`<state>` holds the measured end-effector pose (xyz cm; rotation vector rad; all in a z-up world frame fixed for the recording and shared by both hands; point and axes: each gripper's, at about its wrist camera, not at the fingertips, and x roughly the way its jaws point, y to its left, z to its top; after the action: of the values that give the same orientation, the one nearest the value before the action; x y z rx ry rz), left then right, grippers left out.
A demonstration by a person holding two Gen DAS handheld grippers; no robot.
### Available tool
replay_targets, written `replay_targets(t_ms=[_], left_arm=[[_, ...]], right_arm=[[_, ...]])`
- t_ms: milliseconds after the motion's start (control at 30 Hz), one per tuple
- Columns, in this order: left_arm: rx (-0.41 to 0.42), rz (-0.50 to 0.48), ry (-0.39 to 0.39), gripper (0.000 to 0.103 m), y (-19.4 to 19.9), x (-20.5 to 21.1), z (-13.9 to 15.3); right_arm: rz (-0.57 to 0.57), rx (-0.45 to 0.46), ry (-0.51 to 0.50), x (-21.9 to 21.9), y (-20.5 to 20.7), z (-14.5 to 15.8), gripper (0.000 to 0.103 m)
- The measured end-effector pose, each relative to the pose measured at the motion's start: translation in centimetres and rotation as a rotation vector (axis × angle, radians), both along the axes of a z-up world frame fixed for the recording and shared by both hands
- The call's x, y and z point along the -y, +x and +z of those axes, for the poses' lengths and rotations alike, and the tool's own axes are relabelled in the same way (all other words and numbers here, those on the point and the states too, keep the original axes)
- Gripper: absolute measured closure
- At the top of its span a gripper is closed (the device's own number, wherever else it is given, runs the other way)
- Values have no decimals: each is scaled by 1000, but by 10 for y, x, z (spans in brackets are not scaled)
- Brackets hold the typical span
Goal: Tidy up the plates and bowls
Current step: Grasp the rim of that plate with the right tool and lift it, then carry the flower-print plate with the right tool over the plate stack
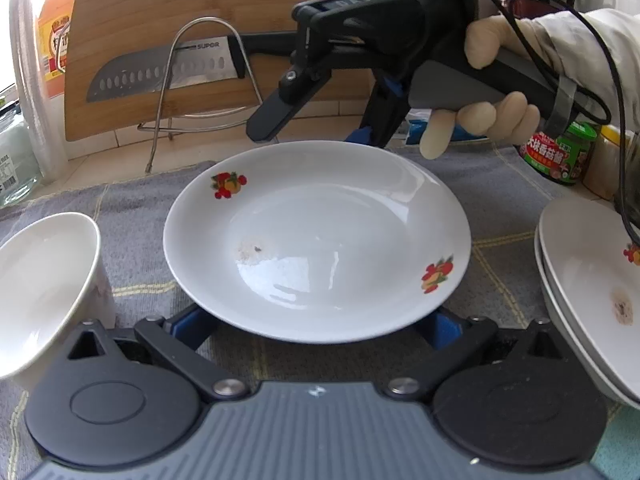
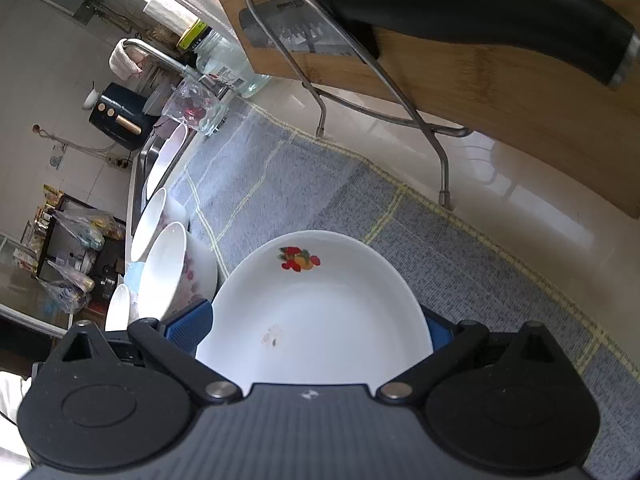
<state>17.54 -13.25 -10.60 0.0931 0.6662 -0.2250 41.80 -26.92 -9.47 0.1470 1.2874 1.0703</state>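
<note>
A white plate with red fruit prints [image 1: 316, 240] lies on the grey cloth [image 1: 132, 240]; it also shows in the right wrist view [image 2: 316, 312]. My left gripper [image 1: 316, 326] is open, its blue pads under the plate's near rim on both sides. My right gripper [image 1: 316, 136] reaches in from the far side, held by a gloved hand [image 1: 480, 116]; one finger [image 1: 268, 116] hovers above the far rim, the other is below it. In its own view the right gripper [image 2: 318, 330] straddles the plate's rim, open. A stack of plates [image 1: 592, 280] is at the right. A white bowl [image 1: 36, 292] is at the left.
A wooden cutting board [image 1: 192, 40] with a knife [image 1: 160, 72] stands in a wire rack [image 1: 208, 80] behind the cloth. Jars [image 1: 564, 156] are at the back right, a bottle [image 1: 52, 40] at the back left. Several bowls [image 2: 168, 248] line the sink side.
</note>
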Motion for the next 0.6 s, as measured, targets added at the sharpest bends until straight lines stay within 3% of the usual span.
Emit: replay_targets(t_ms=[600], left_arm=[[-6,-10,26,0,0,-1,1]], right_arm=[[-4,18,-18,3,-10,4,0]])
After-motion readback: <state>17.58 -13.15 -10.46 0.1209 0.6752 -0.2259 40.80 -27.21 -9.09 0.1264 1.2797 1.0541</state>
